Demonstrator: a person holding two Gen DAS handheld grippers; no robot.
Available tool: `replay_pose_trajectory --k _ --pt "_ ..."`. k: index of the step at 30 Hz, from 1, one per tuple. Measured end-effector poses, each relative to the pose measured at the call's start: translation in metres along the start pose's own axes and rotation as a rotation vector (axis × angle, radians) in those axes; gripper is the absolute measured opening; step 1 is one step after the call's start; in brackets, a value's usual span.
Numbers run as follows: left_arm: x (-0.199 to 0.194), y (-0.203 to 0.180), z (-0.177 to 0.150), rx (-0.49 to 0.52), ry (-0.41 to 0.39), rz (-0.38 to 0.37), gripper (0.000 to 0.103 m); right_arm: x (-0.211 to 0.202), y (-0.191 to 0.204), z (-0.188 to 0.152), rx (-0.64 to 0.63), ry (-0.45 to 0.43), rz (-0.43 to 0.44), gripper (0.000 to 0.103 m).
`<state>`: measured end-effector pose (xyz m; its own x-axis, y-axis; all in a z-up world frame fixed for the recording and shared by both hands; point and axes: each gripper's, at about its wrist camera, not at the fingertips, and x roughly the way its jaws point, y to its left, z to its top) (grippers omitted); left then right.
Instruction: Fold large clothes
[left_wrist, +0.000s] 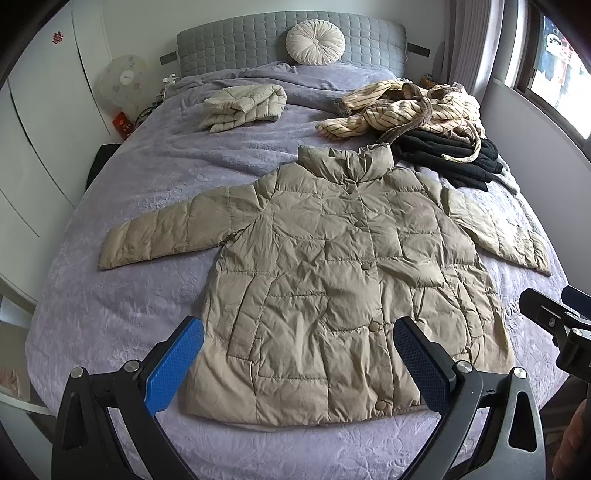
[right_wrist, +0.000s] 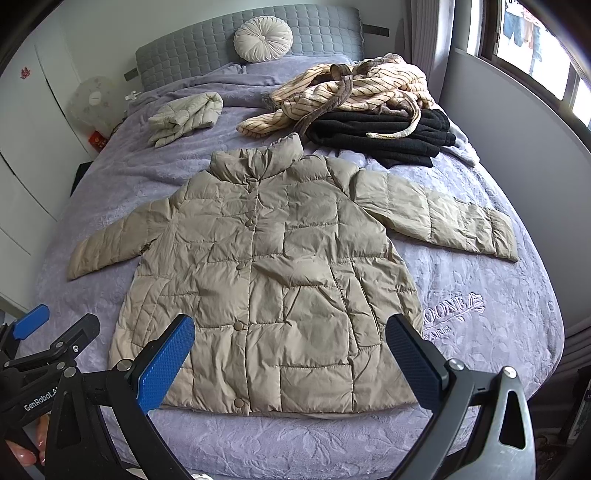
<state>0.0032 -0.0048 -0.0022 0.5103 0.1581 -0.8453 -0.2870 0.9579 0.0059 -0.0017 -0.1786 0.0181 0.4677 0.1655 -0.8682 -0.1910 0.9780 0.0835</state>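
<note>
A beige quilted puffer jacket (left_wrist: 325, 266) lies flat and buttoned on the purple bedspread (left_wrist: 155, 177), front up, sleeves spread to both sides; it also shows in the right wrist view (right_wrist: 273, 269). My left gripper (left_wrist: 299, 354) is open and empty, hovering above the jacket's hem. My right gripper (right_wrist: 290, 354) is open and empty, also above the hem. In the left wrist view the right gripper's body (left_wrist: 554, 321) shows at the right edge. In the right wrist view the left gripper's body (right_wrist: 48, 339) shows at the left edge.
A folded cream puffer garment (left_wrist: 243, 107) lies near the head of the bed. A striped cream robe (left_wrist: 406, 107) is piled on black folded clothes (left_wrist: 450, 155) at the back right. A round pillow (left_wrist: 316, 42) leans on the grey headboard. A fan (left_wrist: 123, 83) stands left.
</note>
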Motion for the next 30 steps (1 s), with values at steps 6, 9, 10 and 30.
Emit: replay_pose_trajectory --k 6,9,10,30 --pt "0.0 -0.001 0.001 -0.001 0.0 0.0 0.103 0.0 0.0 0.0 0.0 0.001 0.002 0.103" --pt "0.0 0.0 0.0 -0.001 0.001 0.0 0.103 0.001 0.0 0.0 0.0 0.001 0.001 0.103" --pt "0.0 0.0 -0.001 -0.001 0.002 0.001 0.103 0.001 0.0 0.0 0.0 0.002 0.001 0.103" --pt "0.006 0.004 -0.01 -0.018 0.04 -0.012 0.103 0.009 0.002 -0.001 -0.008 0.019 0.005 0.103"
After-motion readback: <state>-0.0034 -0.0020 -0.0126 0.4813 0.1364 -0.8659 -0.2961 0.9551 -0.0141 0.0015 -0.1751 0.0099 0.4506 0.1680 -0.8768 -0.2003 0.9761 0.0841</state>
